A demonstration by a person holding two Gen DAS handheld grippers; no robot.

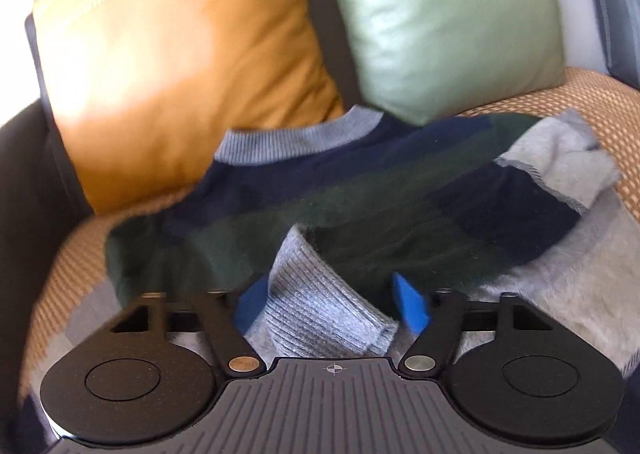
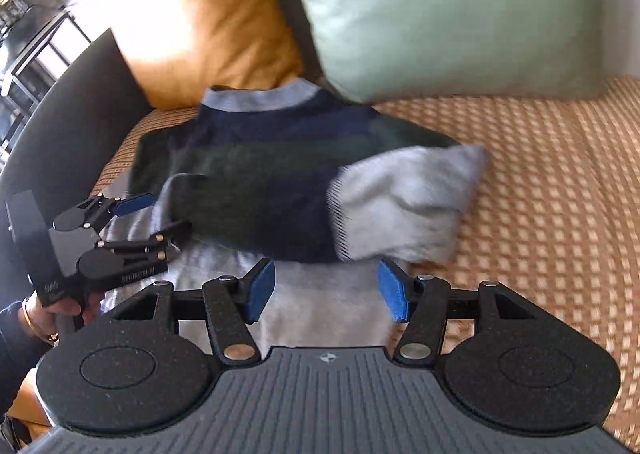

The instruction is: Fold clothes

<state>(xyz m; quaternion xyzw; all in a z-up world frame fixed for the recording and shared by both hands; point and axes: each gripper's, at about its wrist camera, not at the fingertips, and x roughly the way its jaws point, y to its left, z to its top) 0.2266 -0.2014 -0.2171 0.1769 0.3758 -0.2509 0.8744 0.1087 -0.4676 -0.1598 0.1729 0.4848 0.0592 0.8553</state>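
Note:
A sweater point(image 1: 360, 189) in navy, dark green and grey blocks lies on a sofa seat, its grey collar point(image 1: 296, 137) toward the cushions. Its ribbed grey cuff point(image 1: 320, 330) lies between the blue pads point(image 1: 412, 306) of my left gripper point(image 1: 332, 306), whose jaws stand wide apart and open. In the right wrist view the sweater point(image 2: 260, 173) has one grey sleeve point(image 2: 408, 189) folded across it. My right gripper point(image 2: 326, 290) is open just above the grey hem, with nothing pressed between its pads. The left gripper point(image 2: 166, 213) shows at the sweater's left edge, held by a hand point(image 2: 60, 310).
An orange cushion point(image 1: 180, 53) and a pale green cushion point(image 1: 440, 21) lean against the sofa back behind the sweater. The seat has a woven tan cover point(image 2: 540, 193). A dark armrest point(image 2: 60, 113) bounds the left side, with a shelf point(image 2: 32, 37) beyond it.

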